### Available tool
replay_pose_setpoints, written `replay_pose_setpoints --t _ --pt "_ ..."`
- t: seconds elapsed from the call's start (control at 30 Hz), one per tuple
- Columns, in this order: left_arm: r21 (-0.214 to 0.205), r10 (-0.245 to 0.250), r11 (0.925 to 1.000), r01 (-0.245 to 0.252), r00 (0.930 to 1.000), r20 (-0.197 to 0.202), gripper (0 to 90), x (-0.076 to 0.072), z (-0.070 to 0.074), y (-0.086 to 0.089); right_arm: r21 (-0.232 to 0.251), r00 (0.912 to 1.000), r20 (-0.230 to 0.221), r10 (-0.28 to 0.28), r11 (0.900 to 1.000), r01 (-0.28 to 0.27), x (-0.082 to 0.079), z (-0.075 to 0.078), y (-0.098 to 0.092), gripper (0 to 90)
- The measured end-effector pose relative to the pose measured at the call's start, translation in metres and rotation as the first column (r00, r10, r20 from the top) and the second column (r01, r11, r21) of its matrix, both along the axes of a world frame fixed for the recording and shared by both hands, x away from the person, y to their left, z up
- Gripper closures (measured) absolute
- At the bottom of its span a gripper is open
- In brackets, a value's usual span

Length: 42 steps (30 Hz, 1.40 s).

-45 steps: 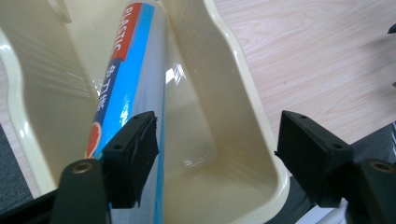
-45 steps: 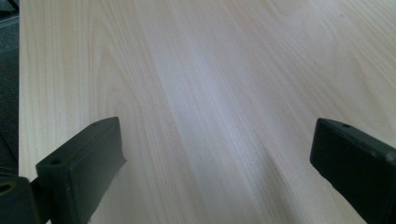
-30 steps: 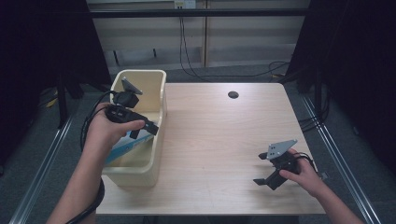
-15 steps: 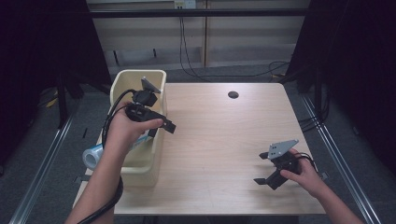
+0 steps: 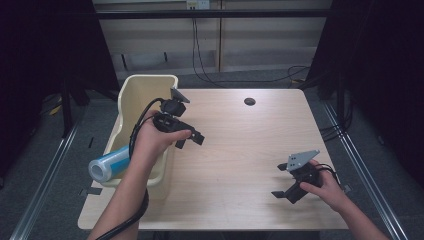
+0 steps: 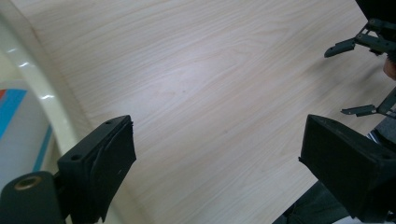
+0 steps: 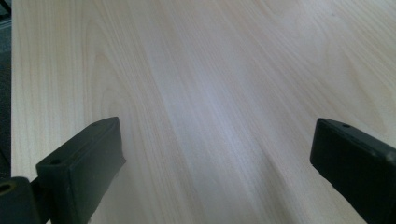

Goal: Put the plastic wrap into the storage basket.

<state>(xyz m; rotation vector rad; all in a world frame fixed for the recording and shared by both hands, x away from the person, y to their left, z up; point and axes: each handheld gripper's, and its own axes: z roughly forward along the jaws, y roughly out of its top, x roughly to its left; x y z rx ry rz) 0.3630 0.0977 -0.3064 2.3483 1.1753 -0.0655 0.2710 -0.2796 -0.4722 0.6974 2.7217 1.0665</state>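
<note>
Blue-white roll (image 5: 111, 163) lies in cream bin (image 5: 131, 92), behind left tool (image 5: 190, 140); jaws wide, empty.

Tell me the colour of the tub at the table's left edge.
Cream tub, clearest in the high view.

The wooden tabletop (image 5: 235, 150) has a dark round hole (image 5: 249, 101) near its far edge. Black cables (image 5: 200, 55) hang behind it. Grey floor (image 5: 45, 165) surrounds it.
</note>
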Motion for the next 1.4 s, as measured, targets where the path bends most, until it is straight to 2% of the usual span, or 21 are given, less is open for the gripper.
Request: replay_pose_setpoints --t 0.37,0.6,0.67,0.8,0.9,1.0,1.1,1.27,1.4 --pt "-0.013 -0.032 0.9994 0.032 0.9994 -0.011 8.9 0.0 -0.013 -0.02 0.0 1.0 0.007 -0.007 1.0 0.007 0.0 0.0 -0.001 2.5" --pt "-0.022 -0.065 0.9976 0.065 0.9979 -0.002 8.7 -0.003 -0.022 -0.03 0.002 0.9999 -0.005 -0.009 1.0 0.009 0.0 -0.002 -0.003 2.4" --pt "-0.035 -0.07 0.997 0.07 0.9974 -0.014 8.4 -0.005 -0.025 -0.035 0.0 0.9999 0.001 -0.016 0.9999 0.016 0.0 -0.002 -0.003 2.4" --pt "-0.044 -0.095 0.9946 0.094 0.9953 -0.015 8.0 -0.007 -0.032 -0.043 -0.004 0.9998 0.002 -0.019 0.9998 0.019 0.0 -0.002 -0.002 2.4" --pt "-0.064 -0.087 0.9943 0.085 0.996 -0.023 7.9 -0.009 -0.042 -0.051 -0.005 0.9998 0.003 -0.021 0.9998 0.021 -0.001 -0.002 -0.002 2.5" --pt "-0.057 -0.115 0.992 0.113 0.9929 -0.031 7.9 -0.009 -0.05 -0.055 -0.002 0.9998 0.005 -0.019 0.9998 0.019 -0.001 -0.002 -0.003 2.5" --pt "-0.055 -0.117 0.9918 0.115 0.9925 -0.034 7.9 -0.01 -0.057 -0.059 -0.002 0.9998 -0.003 -0.021 0.9998 0.021 -0.001 -0.003 -0.003 2.4" --pt "-0.054 -0.126 0.9907 0.125 0.9919 -0.019 7.9 -0.011 -0.065 -0.065 -0.012 0.9995 -0.007 -0.032 0.9994 0.031 -0.001 -0.004 -0.003 2.5" --pt "-0.049 -0.12 0.9916 0.12 0.9928 0.004 7.8 -0.012 -0.072 -0.068 -0.003 0.9988 -0.013 -0.048 0.9988 0.048 -0.001 -0.004 -0.004 2.4"
